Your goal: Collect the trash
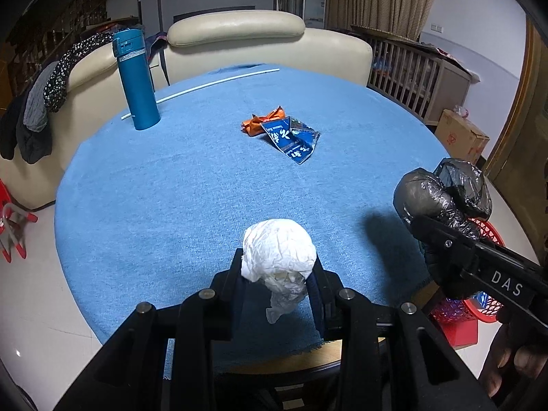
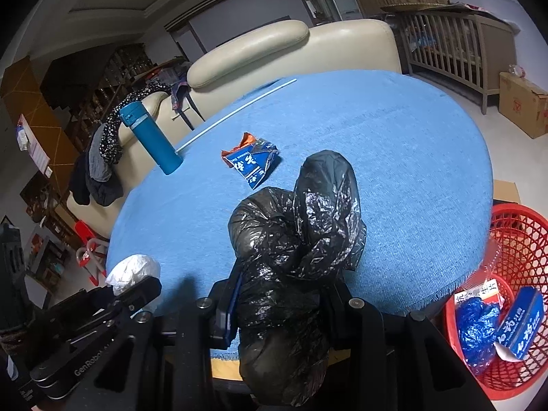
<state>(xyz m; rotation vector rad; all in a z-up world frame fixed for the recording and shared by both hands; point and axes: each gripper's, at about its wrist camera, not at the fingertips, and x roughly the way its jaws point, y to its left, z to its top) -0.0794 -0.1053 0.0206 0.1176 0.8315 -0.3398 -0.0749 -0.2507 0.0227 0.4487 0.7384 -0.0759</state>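
My left gripper [image 1: 278,274] is shut on a crumpled white paper ball [image 1: 278,251], held just above the near edge of the round blue-clothed table [image 1: 171,188]. My right gripper [image 2: 281,294] is shut on a bunched black plastic bag [image 2: 301,239] over the table's near right edge; it also shows in the left wrist view [image 1: 441,198]. The paper ball [image 2: 133,272] appears at the lower left of the right wrist view. A blue snack wrapper [image 1: 293,138] and an orange wrapper [image 1: 262,121] lie together mid-table. A red mesh basket [image 2: 513,291] on the floor at the right holds blue packaging.
A tall teal bottle [image 1: 137,82] stands at the table's far left beside a thin white rod [image 1: 205,85]. A cream sofa [image 1: 239,41] draped with clothes sits behind the table. A cardboard box [image 1: 462,137] and wooden crib are at the right; a red stool [image 1: 13,226] stands left.
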